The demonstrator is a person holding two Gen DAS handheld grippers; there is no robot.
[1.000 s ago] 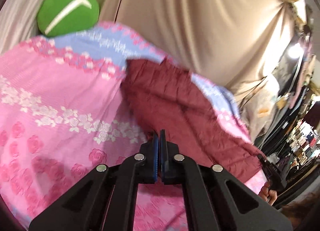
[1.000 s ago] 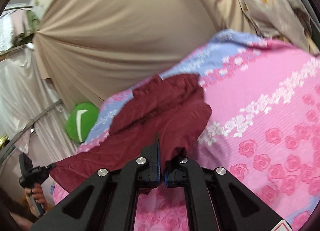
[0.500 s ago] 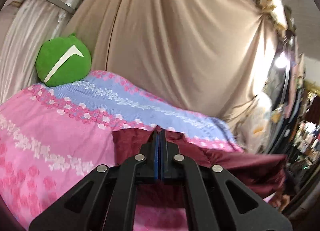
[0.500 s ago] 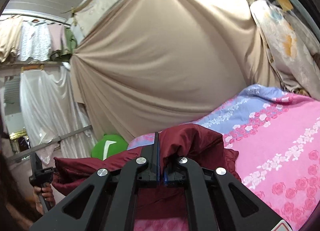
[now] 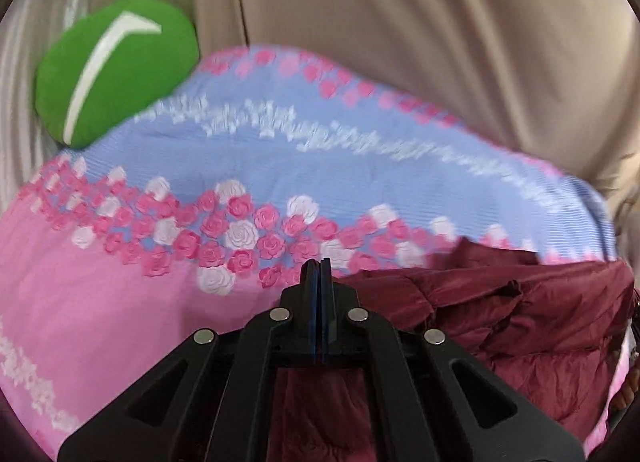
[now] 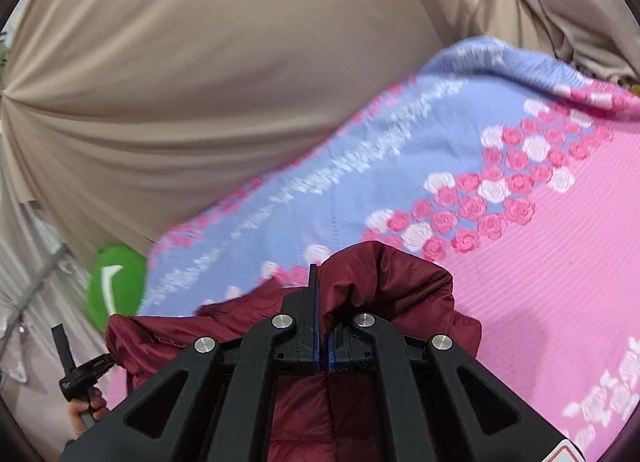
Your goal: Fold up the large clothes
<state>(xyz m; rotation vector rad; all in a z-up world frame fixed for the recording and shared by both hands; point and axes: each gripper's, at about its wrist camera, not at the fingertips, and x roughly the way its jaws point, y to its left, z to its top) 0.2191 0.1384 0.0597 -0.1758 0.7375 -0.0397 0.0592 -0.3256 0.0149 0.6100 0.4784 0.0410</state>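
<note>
A dark red quilted jacket hangs between my two grippers over a bed with a pink and blue floral cover. My left gripper is shut on one edge of the jacket, which spreads to the right and below it. My right gripper is shut on another edge of the jacket, which bunches over its right finger and stretches left toward the other gripper, held in a hand.
A green round cushion lies at the head of the bed; it also shows in the right wrist view. Beige curtain hangs behind the bed. The floral cover spreads to the right.
Both grippers have tilted and moved down toward the bed with the jacket; the view has swung from the curtain to the bed cover, which now fills more of it.
</note>
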